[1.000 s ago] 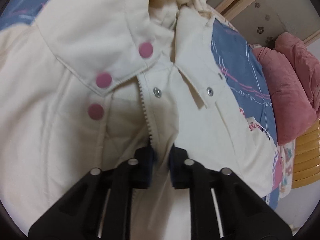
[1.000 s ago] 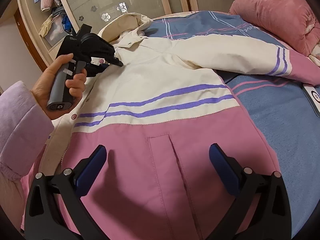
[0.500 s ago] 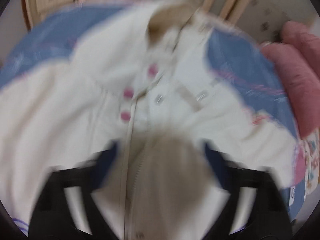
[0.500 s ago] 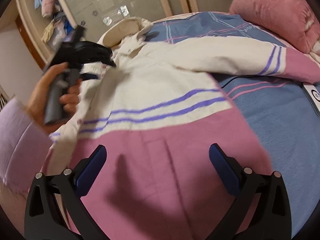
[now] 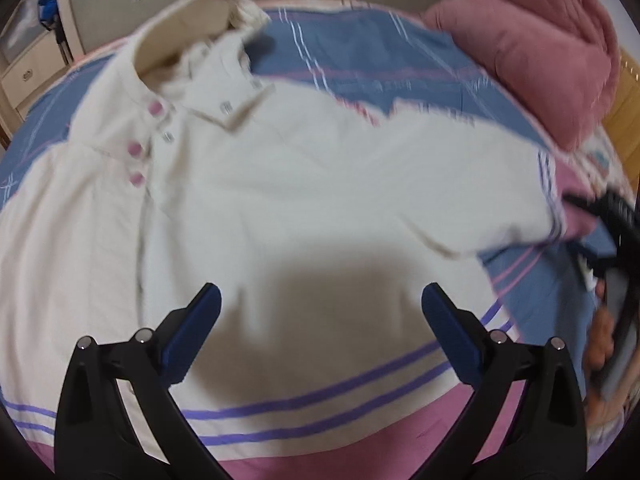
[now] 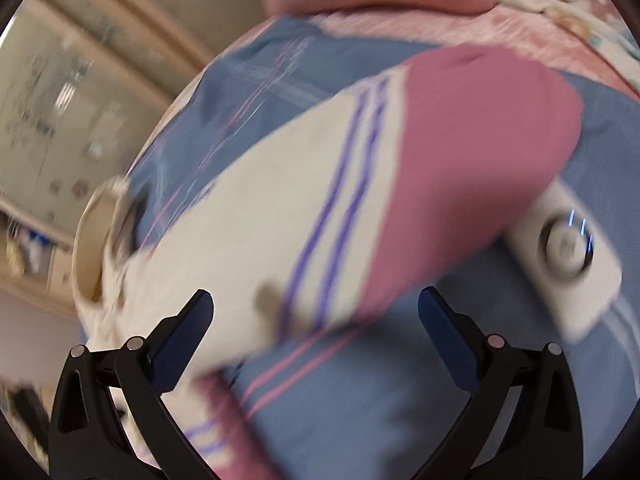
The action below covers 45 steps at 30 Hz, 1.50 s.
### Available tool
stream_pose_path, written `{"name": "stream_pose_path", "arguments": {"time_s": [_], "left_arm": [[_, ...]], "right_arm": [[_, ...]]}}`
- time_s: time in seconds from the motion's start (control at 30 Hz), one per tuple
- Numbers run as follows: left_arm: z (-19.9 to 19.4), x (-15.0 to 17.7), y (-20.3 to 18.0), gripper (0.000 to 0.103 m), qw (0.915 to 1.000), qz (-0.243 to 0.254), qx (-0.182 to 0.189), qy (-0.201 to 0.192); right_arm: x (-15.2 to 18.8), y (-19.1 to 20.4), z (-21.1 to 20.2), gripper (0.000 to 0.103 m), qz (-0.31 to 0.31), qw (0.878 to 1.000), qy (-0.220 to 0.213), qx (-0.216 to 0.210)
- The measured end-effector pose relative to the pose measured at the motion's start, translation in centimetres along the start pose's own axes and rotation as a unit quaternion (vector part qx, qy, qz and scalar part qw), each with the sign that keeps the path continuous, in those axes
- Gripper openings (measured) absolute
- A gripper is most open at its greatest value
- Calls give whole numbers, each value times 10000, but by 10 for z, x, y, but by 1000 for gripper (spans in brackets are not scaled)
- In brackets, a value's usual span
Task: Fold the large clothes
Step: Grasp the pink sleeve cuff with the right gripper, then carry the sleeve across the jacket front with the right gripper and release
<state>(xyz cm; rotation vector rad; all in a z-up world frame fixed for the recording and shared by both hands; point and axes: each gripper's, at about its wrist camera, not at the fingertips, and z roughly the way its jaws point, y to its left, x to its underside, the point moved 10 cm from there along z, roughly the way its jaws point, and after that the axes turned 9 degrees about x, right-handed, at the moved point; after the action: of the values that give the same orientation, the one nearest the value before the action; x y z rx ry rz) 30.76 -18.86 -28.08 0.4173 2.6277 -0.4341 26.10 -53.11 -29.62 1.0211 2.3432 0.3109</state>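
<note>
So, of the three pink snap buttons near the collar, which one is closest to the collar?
The top pink snap on the jacket, just below the collar; the other two sit further down the front edge.

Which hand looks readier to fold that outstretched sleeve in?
Probably the right: its open tongs hang right above the cream-and-pink padded jacket's sleeve. The left tongs, also open, hang above the jacket's chest.

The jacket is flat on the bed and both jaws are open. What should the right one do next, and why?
Probably bring the right gripper down onto the pink cuff of the sleeve and close on it. That sleeve lies stretched out sideways over the blue bedspread, away from the jacket body. The gripper's jaws are open, hold nothing and already point at it, so folding the sleeve inward looks like the natural first fold.
</note>
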Motion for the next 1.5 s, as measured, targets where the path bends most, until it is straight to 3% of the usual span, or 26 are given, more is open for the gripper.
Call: {"name": "stream_pose_path", "arguments": {"time_s": [0.07,0.1,0.17,0.23,0.33,0.43,0.5,0.53,0.63,0.73,0.8,0.83,0.9,0.97,1.03,1.07,1.1,1.13,1.17,1.2,1.3,1.4,1.43,1.5], "left_arm": [[13,12,1,101,9998,-75,-57,185],[21,19,6,101,9993,-173,-75,322],[32,33,14,101,9980,-416,-6,484],[35,39,18,101,9980,-493,118,386],[35,43,17,101,9990,-278,-40,337],[29,44,19,101,9987,-286,-265,341],[22,44,24,101,9982,-506,-256,195],[19,43,26,101,9978,-622,-200,111],[3,45,44,101,9930,-1155,-89,-236],[-26,46,71,101,9797,-1822,-2,-840],[-46,50,91,101,9637,-2363,279,-1207],[-52,53,102,101,9587,-2547,126,-1261],[-65,62,126,101,9470,-2909,-158,-1351],[-78,71,147,101,9365,-3176,-157,-1477],[-84,77,158,101,9326,-3292,-194,-1466],[-86,82,162,101,9314,-3331,-208,-1449],[-88,84,164,101,9309,-3350,-189,-1443],[-90,89,164,101,9308,-3353,-173,-1443],[-91,90,164,101,9313,-3340,-184,-1443],[-92,90,164,101,9317,-3326,-205,-1448],[-88,88,156,101,9349,-3238,-246,-1430],[-73,78,155,101,9402,-3091,-451,-1355],[-72,78,152,101,9424,-3012,-559,-1345],[-69,80,151,101,9458,-2895,-716,-1284]], "right_arm": [[3,-8,21,84,243,9989,357,-175],[4,-8,27,62,236,9984,477,-178],[3,-9,27,50,318,9985,411,-173],[1,-6,26,32,330,9983,413,-248],[-12,2,10,16,55,10000,-61,-13],[-26,17,-22,14,-385,9941,-999,181],[-28,45,-57,13,-792,9806,-1793,61],[-24,61,-71,13,-958,9747,-2016,-119],[-4,100,-91,13,-1513,9637,-2138,-513],[59,171,-113,13,-2955,9226,-2263,-1017],[105,204,-114,13,-3711,8955,-2090,-1290],[144,226,-109,13,-4290,8727,-1766,-1522],[196,243,-95,13,-4985,8418,-1153,-1721],[234,249,-81,13,-5474,8178,-775,-1598],[244,249,-81,16,-5565,8133,-764,-1517],[241,251,-85,21,-5483,8183,-824,-1520],[233,253,-92,49,-5288,8292,-879,-1584],[226,255,-98,91,-5095,8384,-960,-1682],[222,257,-108,102,-4960,8417,-1070,-1847],[218,258,-121,102,-4873,8391,-1218,-2088],[218,265,-135,102,-4954,8326,-1329,-2090],[207,265,-160,102,-4668,8298,-1577,-2620],[200,265,-165,102,-4552,8331,-1681,-2656],[176,250,-175,102,-4091,8532,-2029,-2522]]}}
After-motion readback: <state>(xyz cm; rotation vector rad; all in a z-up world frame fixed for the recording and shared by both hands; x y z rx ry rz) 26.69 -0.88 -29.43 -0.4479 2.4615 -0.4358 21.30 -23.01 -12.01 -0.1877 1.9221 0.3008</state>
